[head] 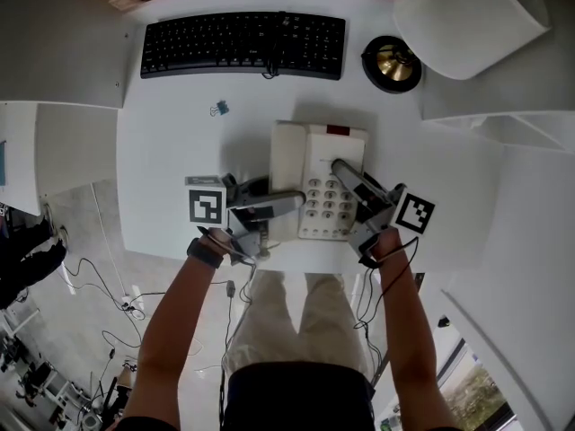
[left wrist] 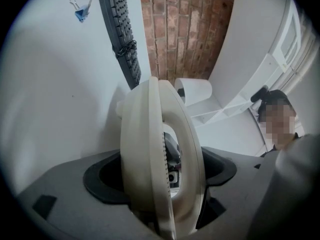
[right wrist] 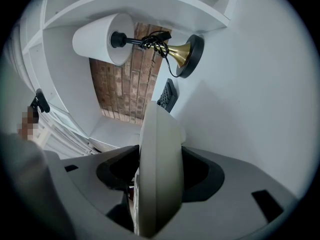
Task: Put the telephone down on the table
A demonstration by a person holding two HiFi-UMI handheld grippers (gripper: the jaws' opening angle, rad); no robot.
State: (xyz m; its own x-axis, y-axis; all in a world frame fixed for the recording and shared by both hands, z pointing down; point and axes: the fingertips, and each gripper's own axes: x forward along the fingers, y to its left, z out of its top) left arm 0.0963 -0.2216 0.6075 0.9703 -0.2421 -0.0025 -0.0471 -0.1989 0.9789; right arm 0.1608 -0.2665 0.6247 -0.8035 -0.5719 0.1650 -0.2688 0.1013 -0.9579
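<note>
– One telephone (head: 319, 180), cream, handset (head: 287, 155) on its cradle, held flat over the near middle of the worktop (head: 180, 151); whether its base touches the surface we cannot tell.
– Two grips entered. Our left gripper (head: 292, 200) has its jaws clamped across the handset side; our right gripper (head: 349, 176) has its jaws clamped on the right edge.
– Surroundings: binder clip (head: 220, 108) well apart on the left, keyboard (head: 243, 45) beyond at the far edge, lamp (head: 392, 64) at the far right.
– Risks, as we judge them: uneven lowering tilts the body and the handset slides off; one side let go first drops that edge; a lower jaw caught beneath drags it on withdrawal.
</note>
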